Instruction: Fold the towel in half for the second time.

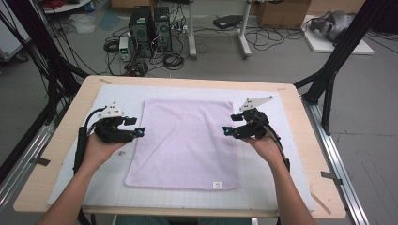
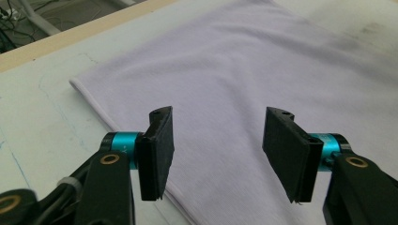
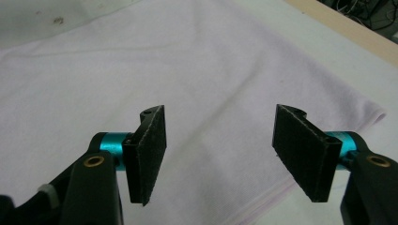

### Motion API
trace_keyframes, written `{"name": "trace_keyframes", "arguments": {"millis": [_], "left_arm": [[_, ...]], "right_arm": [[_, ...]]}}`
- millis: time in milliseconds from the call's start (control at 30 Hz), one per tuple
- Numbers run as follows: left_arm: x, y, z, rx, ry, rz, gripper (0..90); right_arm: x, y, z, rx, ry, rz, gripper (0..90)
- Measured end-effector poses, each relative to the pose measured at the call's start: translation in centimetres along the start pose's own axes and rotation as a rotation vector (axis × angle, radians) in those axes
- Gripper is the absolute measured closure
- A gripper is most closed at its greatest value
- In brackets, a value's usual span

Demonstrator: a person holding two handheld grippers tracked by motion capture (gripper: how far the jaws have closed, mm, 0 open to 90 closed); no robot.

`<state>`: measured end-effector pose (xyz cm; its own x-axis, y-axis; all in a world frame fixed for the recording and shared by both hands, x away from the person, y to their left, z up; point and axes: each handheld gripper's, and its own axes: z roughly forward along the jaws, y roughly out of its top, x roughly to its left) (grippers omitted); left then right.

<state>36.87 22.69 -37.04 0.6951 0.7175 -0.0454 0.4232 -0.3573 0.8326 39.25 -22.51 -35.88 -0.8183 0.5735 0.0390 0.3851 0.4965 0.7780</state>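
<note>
A pale lilac towel [image 1: 185, 140] lies flat on the white gridded mat [image 1: 108, 183], with a small white label near its front edge. My left gripper [image 1: 139, 131] hovers at the towel's left edge, jaws open and empty. In the left gripper view the towel [image 2: 263, 70] spreads out beyond the left gripper [image 2: 218, 152], whose left pad hangs above the towel's hem. My right gripper [image 1: 225, 131] hovers at the towel's right edge, open and empty. The right gripper view has the right gripper [image 3: 220, 157] above the towel [image 3: 187, 70], with the towel's far corner at the right.
The mat covers a wooden table [image 1: 56, 140] framed by black struts and metal rails. Computer towers [image 1: 150, 30], cables and boxes sit on the floor beyond the far edge. Bare mat lies on both sides of the towel.
</note>
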Motion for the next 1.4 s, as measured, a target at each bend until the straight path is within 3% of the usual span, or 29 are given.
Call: {"name": "trace_keyframes", "arguments": {"millis": [100, 233, 300, 367, 467, 600, 733, 767, 833, 900, 967, 1000, 1100, 1133, 1300, 1400], "left_arm": [[1.4, 1.1, 1.0, 0.014, 0.039, -0.008, 45.4], [2.8, 1.9, 2.4, 0.006, 0.107, 0.021, 46.9], [3.5, 1.6, 3.5, 0.012, 0.11, 0.019, 50.9], [4.1, 1.0, 4.5, 0.048, 0.125, 0.006, 59.2], [4.7, 0.1, 6.1, 0.123, 0.14, -0.02, 59.6], [5.3, -0.7, 7.4, 0.157, 0.176, -0.041, 57.2], [5.7, -1.3, 8.2, 0.196, 0.185, -0.065, 58.3], [5.9, -1.6, 8.5, 0.222, 0.178, -0.08, 58.8], [6.0, -2.0, 8.5, 0.202, 0.15, -0.116, 63.1], [5.9, -2.0, 8.6, 0.196, 0.127, -0.122, 72.9], [5.6, -1.9, 8.7, 0.202, 0.133, -0.116, 80.5], [5.5, -1.8, 8.7, 0.209, 0.133, -0.104, 82.0], [5.6, -1.8, 8.6, 0.205, 0.127, -0.129, 84.9], [5.7, -1.8, 8.6, 0.202, 0.121, -0.138, 85.4], [6.0, -1.5, 7.7, 0.164, 0.107, -0.136, 86.4], [5.8, -1.0, 6.5, 0.132, 0.088, -0.122, 86.5]], "right_arm": [[-1.1, 0.9, 0.5, 0.014, -0.018, 0.004, 35.3], [-2.9, 0.9, 1.5, 0.012, -0.05, 0.032, 39.9], [-3.9, 0.5, 2.2, 0.02, -0.076, 0.053, 42.4], [-4.8, -0.1, 2.9, 0.044, -0.08, 0.092, 46.9], [-5.7, -1.0, 4.3, 0.105, -0.108, 0.109, 51.2], [-6.3, -2.2, 5.7, 0.139, -0.135, 0.152, 53.1], [-6.8, -3.3, 6.7, 0.163, -0.165, 0.198, 52.7], [-6.8, -3.5, 6.9, 0.168, -0.164, 0.204, 52.8], [-6.8, -3.8, 7.2, 0.164, -0.163, 0.22, 54.2], [-6.7, -4.0, 7.2, 0.151, -0.168, 0.234, 59.4], [-6.7, -3.9, 7.2, 0.154, -0.154, 0.257, 73.0], [-6.8, -3.9, 7.2, 0.149, -0.116, 0.278, 81.9], [-6.7, -3.8, 7.3, 0.149, -0.099, 0.294, 83.8], [-6.9, -4.0, 7.1, 0.144, -0.08, 0.321, 84.2], [-7.0, -3.6, 6.2, 0.116, -0.065, 0.291, 84.8], [-6.8, -3.1, 4.9, 0.071, -0.052, 0.28, 84.7]]}}
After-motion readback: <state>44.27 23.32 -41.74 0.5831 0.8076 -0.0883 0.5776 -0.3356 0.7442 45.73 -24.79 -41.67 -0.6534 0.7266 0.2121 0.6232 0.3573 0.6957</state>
